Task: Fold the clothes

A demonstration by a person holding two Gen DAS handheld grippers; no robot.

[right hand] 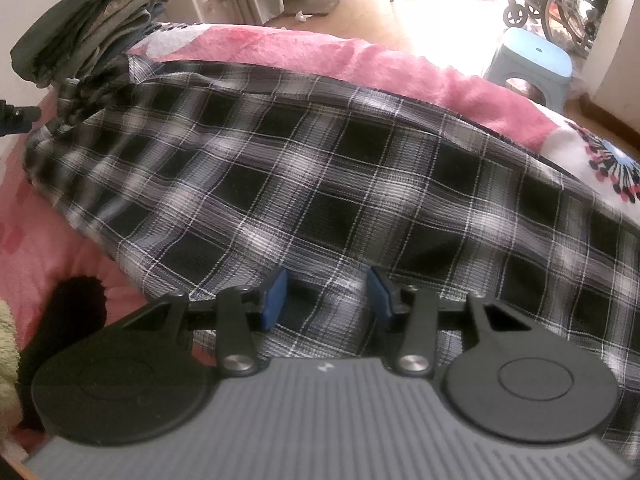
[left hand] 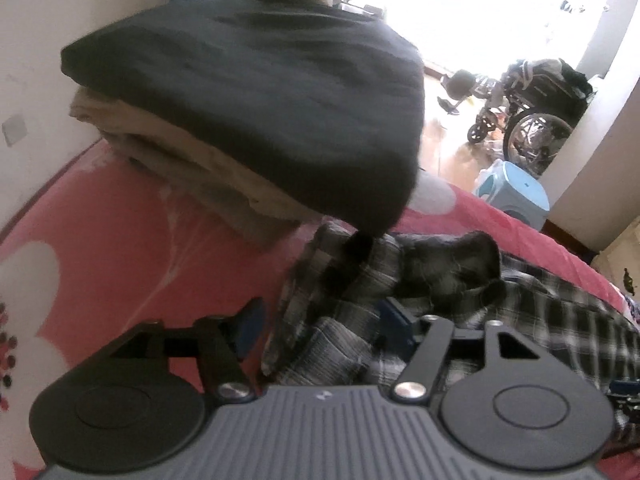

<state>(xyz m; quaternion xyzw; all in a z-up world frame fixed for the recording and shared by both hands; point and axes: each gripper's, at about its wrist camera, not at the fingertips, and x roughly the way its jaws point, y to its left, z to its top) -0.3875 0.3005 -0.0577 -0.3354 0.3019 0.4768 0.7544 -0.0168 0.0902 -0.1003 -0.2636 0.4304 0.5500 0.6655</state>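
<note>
A black-and-white plaid shirt [right hand: 320, 160] lies spread across a pink bedspread [right hand: 280, 48]. My right gripper [right hand: 327, 298] points down onto its near part, and its blue pads [right hand: 274, 300] stand apart with flat cloth between them. In the left wrist view the shirt's bunched end [left hand: 344, 280] lies between the fingers of my left gripper [left hand: 323, 328]. The left pad [left hand: 250, 328] stands clear of the cloth and the other is partly hidden by it. The jaws are open.
A stack of folded clothes [left hand: 192, 160] with a black garment [left hand: 248, 92] on top stands on the bed by the wall, just beyond the bunched end; it shows too as the stack [right hand: 92, 16]. Beyond the bed's far edge stand a blue stool [right hand: 532, 56] and a wheelchair [left hand: 532, 120].
</note>
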